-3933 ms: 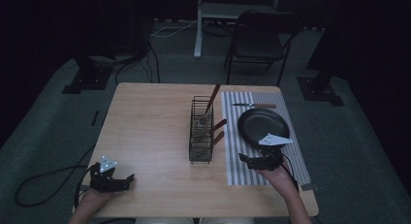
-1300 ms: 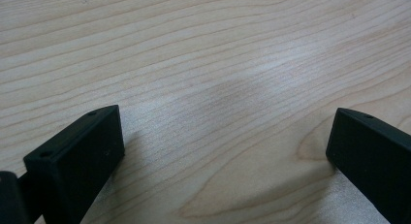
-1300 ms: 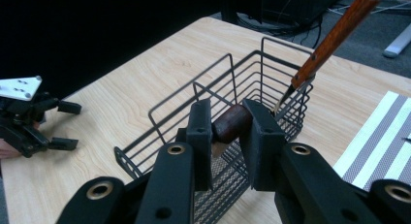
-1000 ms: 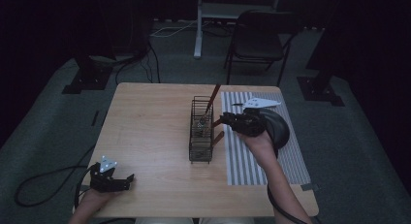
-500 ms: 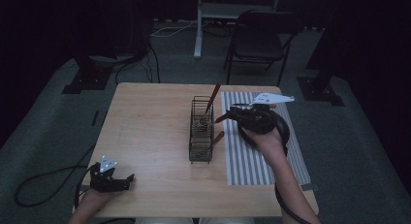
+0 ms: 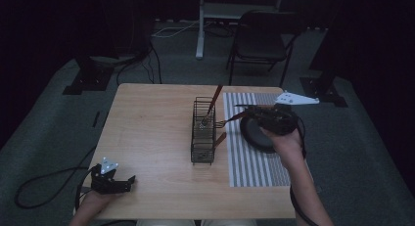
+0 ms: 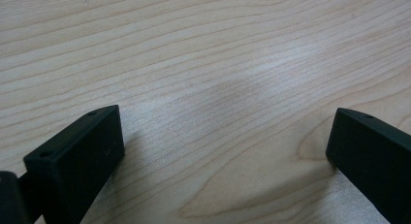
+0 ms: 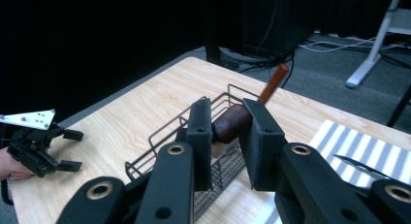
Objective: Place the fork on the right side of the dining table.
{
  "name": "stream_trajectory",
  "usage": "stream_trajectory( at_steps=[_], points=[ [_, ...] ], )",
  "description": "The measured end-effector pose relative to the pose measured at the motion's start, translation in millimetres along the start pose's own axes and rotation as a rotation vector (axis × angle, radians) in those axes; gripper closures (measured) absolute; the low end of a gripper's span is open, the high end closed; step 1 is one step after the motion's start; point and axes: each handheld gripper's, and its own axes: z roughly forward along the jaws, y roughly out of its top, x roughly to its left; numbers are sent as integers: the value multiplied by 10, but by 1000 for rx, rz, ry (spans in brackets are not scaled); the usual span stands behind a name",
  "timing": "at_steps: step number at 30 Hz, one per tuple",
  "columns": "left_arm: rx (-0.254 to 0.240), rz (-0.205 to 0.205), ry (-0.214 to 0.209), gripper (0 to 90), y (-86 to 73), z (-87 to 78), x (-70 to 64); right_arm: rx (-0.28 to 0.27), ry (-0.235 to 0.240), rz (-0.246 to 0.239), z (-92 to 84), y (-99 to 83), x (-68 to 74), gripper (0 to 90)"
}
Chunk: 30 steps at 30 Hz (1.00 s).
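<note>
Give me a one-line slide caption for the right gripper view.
Right hand-held gripper shut on a brown-handled utensil, held over the wire basket on the wooden table.

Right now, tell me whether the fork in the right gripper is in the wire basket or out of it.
Out. The right gripper clamps the fork by its brown handle, held level above the table; its tines point at the wire basket from beside it.

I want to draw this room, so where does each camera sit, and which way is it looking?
High view: above the near side, looking forward and down on the table; both forearms, left tongs and right tongs show.
Left gripper view: on the left tongs, facing the bare wood; two black jaws stand apart.
Right gripper view: on the right tongs, gripping a brown-handled fork by the wire basket; the left tongs show.
The high and right gripper views share the basket.
</note>
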Motion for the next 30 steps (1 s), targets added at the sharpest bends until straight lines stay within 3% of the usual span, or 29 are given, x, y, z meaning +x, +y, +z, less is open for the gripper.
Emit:
stream_trajectory(
  at_steps=[14, 19, 30],
  points=[
    [-2, -1, 0, 0, -1, 2, -1, 17, -49, 62, -256, -315, -281, 754],
    [0, 0, 0, 0, 0, 0, 0, 31, -70, 98, -366, -502, -406, 754],
    [0, -1, 0, 0, 0, 0, -1, 90, -84, 145, -459, -889, -525, 754]
  ],
)
